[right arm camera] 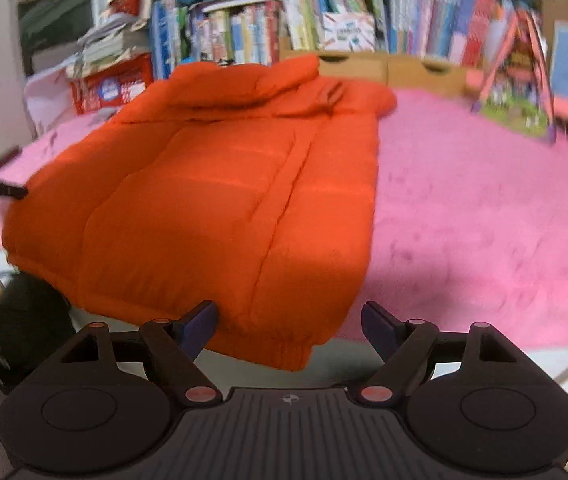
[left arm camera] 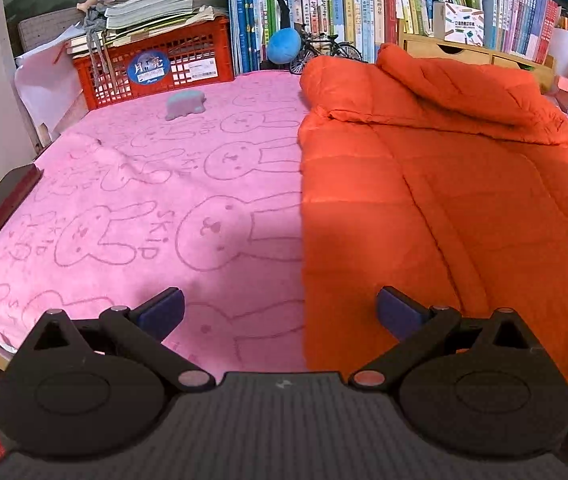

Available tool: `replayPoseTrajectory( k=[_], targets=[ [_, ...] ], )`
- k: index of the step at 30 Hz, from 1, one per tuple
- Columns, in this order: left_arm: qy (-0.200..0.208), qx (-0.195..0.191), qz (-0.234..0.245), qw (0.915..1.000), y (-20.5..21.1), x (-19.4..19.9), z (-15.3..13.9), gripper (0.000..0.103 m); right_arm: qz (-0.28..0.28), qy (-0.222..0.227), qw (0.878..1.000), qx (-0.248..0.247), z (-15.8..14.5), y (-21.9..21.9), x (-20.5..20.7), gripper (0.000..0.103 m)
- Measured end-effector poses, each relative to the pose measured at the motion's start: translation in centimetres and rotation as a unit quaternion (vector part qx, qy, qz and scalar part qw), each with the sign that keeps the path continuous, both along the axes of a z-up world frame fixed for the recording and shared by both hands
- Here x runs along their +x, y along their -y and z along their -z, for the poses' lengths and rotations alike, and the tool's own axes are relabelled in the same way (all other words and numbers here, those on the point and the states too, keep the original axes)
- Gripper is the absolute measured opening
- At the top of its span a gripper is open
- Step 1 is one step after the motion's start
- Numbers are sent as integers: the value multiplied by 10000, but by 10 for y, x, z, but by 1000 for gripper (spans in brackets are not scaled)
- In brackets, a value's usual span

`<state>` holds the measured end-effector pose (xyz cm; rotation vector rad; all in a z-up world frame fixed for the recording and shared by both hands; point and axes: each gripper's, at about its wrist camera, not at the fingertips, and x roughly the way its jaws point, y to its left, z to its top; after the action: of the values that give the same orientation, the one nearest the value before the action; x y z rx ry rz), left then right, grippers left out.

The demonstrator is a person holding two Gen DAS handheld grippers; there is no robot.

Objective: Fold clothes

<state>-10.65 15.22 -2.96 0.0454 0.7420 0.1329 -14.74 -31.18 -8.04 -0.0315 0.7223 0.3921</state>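
Note:
An orange puffer jacket (left arm camera: 443, 208) lies on a pink rabbit-print blanket (left arm camera: 144, 208), folded into a narrow rectangle with the collar at the far end. In the right wrist view the jacket (right arm camera: 212, 200) has its elastic hem hanging over the near table edge. My left gripper (left arm camera: 280, 312) is open and empty, low over the jacket's left edge near the hem. My right gripper (right arm camera: 289, 328) is open and empty, just in front of the hem's right corner. The tip of the left gripper (right arm camera: 0, 188) shows at the jacket's left side.
A red crate (left arm camera: 156, 68) with stacked papers, a small grey-blue toy (left arm camera: 186, 104), a blue ball and model bicycle (left arm camera: 323, 50) stand at the back left. Bookshelves and wooden drawers (right arm camera: 387, 66) line the back. A toy house (right arm camera: 519, 92) stands at the back right.

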Motion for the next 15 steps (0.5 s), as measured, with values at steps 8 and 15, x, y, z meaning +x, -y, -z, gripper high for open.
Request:
replayPoseTrajectory(
  k=[8,15],
  targets=[
    [45,170,-214,9996,-2,-6,-4,103,-186,-431,9951,868,-11,-10,7,25],
    [116,470,-624,9969,-12,-7,-9,103,-200,556,9906,1232,-77,-37,30,16]
  ],
)
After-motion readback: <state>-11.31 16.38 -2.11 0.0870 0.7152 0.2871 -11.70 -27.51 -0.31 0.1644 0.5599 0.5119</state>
